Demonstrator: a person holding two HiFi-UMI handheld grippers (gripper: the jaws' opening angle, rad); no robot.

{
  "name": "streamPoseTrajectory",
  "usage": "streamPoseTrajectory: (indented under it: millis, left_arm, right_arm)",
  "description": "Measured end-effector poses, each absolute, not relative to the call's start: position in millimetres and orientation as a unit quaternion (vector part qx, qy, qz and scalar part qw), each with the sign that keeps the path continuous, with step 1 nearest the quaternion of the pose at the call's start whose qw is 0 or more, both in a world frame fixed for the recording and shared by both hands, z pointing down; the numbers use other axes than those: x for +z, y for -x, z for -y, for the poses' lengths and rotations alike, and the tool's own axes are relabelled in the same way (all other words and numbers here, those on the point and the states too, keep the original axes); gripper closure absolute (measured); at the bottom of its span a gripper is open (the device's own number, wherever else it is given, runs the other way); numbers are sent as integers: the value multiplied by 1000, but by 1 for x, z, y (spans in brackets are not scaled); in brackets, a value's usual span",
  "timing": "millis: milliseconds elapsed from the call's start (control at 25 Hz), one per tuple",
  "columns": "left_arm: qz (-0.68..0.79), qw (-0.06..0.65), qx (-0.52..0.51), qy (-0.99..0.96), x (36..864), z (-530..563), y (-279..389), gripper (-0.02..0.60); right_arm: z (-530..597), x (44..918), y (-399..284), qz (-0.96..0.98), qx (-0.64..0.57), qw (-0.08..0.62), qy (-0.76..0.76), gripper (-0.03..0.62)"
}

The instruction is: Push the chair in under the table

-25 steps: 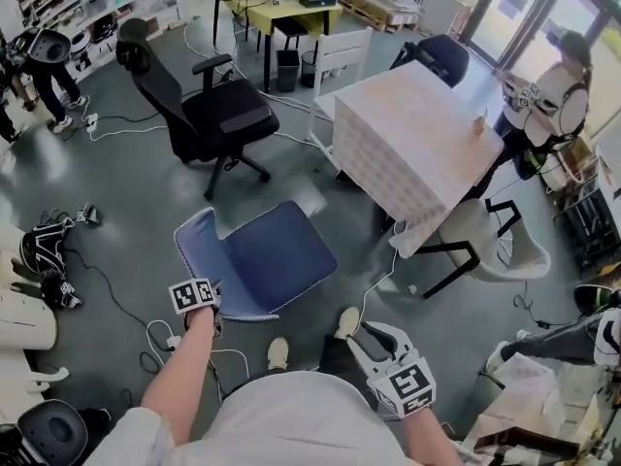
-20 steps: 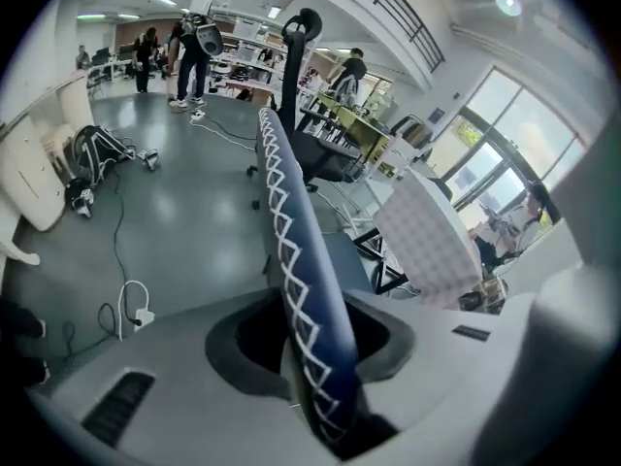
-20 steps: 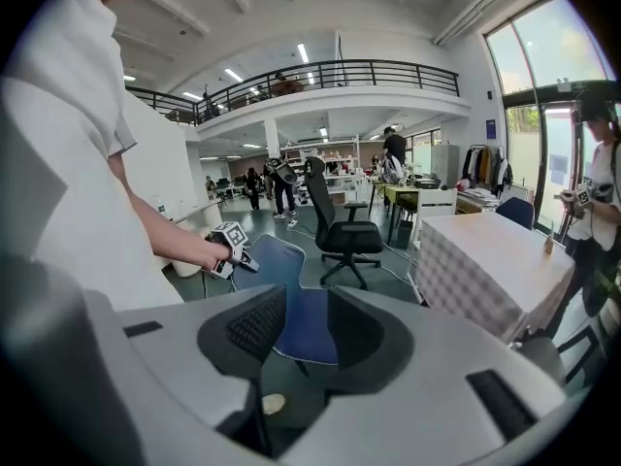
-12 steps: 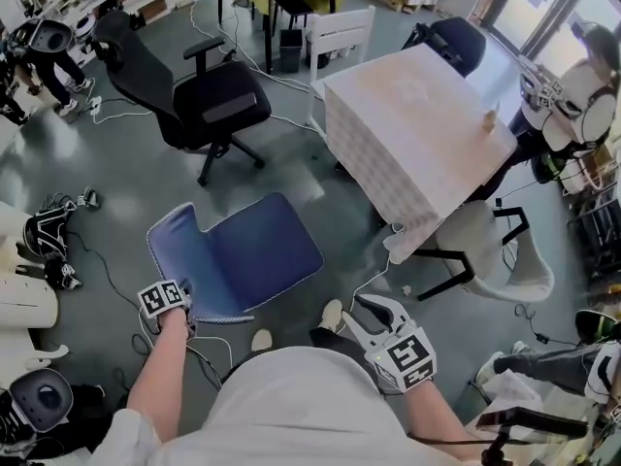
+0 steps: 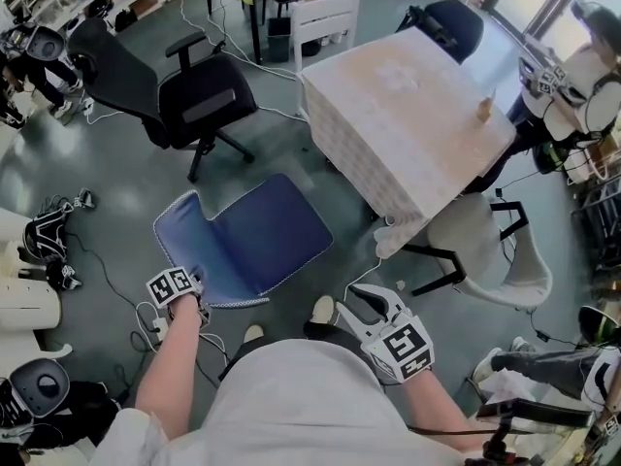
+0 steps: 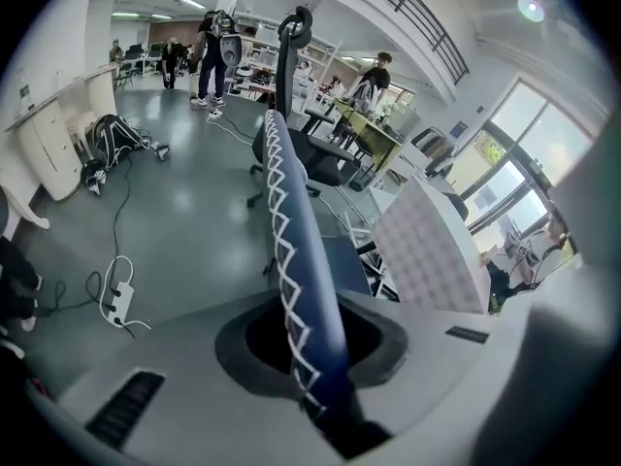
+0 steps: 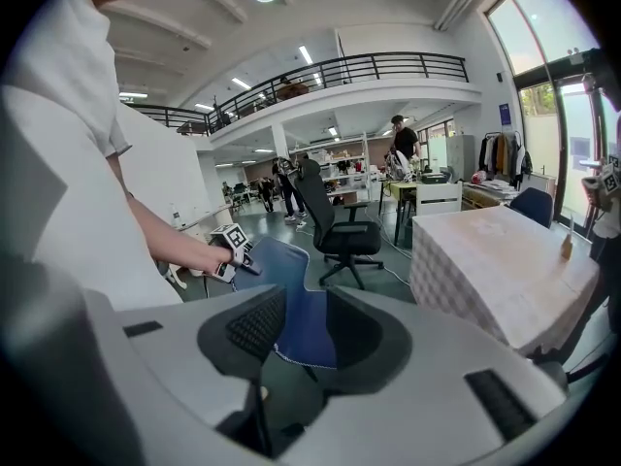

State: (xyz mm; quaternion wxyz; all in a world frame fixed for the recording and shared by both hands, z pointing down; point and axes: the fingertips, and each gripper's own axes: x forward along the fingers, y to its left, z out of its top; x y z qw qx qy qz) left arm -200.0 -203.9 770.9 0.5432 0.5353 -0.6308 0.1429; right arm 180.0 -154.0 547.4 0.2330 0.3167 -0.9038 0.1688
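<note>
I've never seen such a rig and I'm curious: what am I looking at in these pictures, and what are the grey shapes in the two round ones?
No robot here: a person holds a two-jaw gripper in each hand. The head view comes from a camera on the person's head, looking down. The round pictures come from a camera on each gripper, so the grey shapes are its own jaws. The left gripper has just been closing and pinches the backrest of the blue chair. The right gripper is open and empty. Beyond the chair stands a cloth-covered table with one small object on top.
</note>
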Motion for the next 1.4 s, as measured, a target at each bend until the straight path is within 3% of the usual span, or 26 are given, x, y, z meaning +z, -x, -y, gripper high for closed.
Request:
streamPoseTrajectory:
  millis: [760, 1400]
  left_arm:
    - [592, 573, 122, -554, 771, 343, 21, 503]
    - [562, 596, 104, -565, 766, 419, -88, 489]
  right_arm:
    - [181, 561, -289, 873, 192, 230, -385, 457]
    - [191, 568, -330, 848, 223, 233, -421, 457]
